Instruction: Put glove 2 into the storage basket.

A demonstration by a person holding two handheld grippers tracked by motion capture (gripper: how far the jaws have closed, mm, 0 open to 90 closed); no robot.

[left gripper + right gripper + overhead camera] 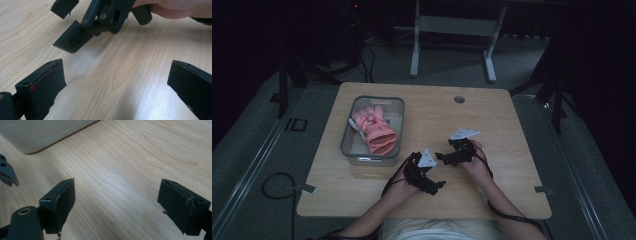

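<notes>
A pink glove (377, 131) lies in a grey bin (346, 137) on the left part of the wooden table (492, 120). Near the table's front middle, a person's hands hold both grippers close together. My left gripper (434, 182) (116, 85) is open over bare wood, its jaws wide apart and holding nothing. My right gripper (443, 157) (121, 205) is open too, just beyond the left one and facing the bin. In the left gripper view the right gripper (100, 20) hangs close ahead with its jaws apart.
The bin's pale corner (37, 132) shows at the top left of the right gripper view, a short way off. A round hole (459, 99) sits near the table's far edge. Cables (277, 187) trail on the floor at left; a stand's legs (452, 55) are behind the table.
</notes>
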